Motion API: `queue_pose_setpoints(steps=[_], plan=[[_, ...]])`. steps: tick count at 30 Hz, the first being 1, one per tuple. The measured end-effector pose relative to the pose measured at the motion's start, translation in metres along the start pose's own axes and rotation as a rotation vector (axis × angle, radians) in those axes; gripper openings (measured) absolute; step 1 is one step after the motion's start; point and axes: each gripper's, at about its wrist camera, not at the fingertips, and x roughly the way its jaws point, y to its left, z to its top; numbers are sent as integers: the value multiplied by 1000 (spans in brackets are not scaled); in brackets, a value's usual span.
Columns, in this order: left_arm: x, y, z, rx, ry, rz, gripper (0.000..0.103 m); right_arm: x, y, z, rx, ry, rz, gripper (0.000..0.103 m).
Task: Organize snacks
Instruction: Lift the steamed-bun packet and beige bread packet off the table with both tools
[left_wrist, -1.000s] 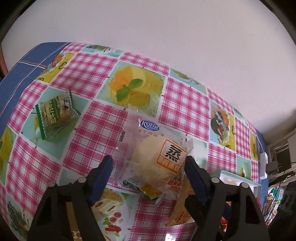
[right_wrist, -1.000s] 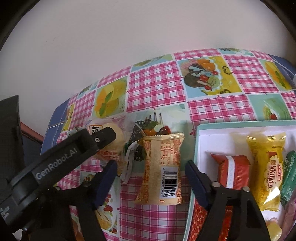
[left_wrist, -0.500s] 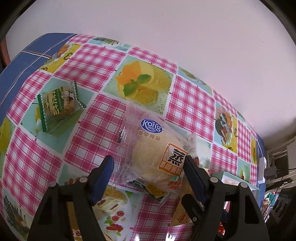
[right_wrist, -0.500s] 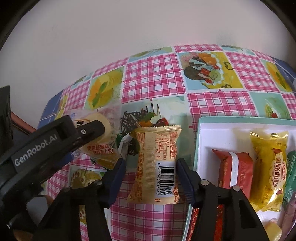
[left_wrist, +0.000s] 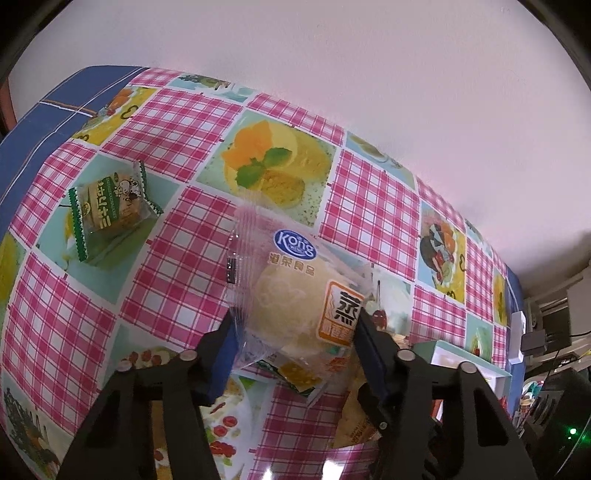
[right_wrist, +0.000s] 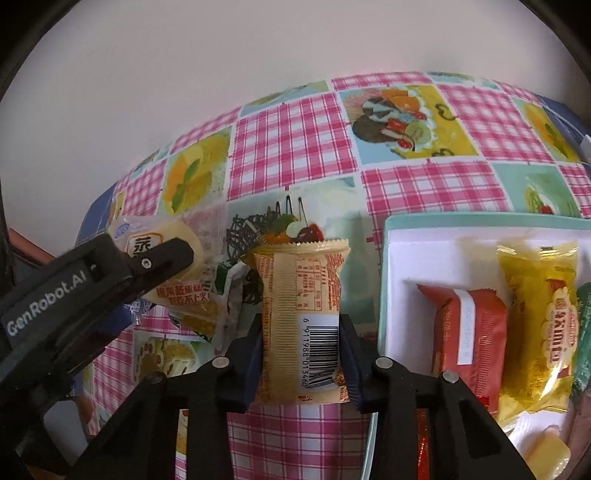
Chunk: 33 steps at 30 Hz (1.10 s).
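Checked tablecloth (left_wrist: 177, 266) below, the left gripper (left_wrist: 295, 325) has just been closing and now pinches the steamed-cake packet (left_wrist: 291, 295). The right gripper (right_wrist: 301, 350) clamps the orange wafer packet (right_wrist: 301, 295), tray (right_wrist: 384, 280) at three o'clock. Slick crinkly film could slip on lifting.

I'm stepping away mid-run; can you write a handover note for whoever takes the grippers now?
Left gripper: jaws just closing on the clear-wrapped bun, pads on its wrapper.
Right gripper: shut on the orange snack pack.
Done: red pack and yellow pack lie in the white tray.
Left: bun and orange pack into the tray; the green-wrapped snack sits on the tablecloth.
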Motion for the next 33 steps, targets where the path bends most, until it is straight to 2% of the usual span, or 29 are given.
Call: queue_pose_setpoints(steps=[9, 13, 16, 27, 33], plan=[[-28, 4, 5, -21, -37, -32, 59, -28, 3, 7, -11, -50, -6, 39], [-35, -1, 5, -10, -44, -26, 59, -16, 1, 3, -7, -19, -17, 39], [-35, 1, 5, -12, -41, -11, 59, -7, 1, 1, 1, -4, 14, 39], [-18, 15, 3, -57, 3, 11, 59, 6, 10, -3, -37, -6, 1, 42], [-14, 13, 4, -56, 10, 16, 59, 14, 9, -5, -23, 8, 16, 49]])
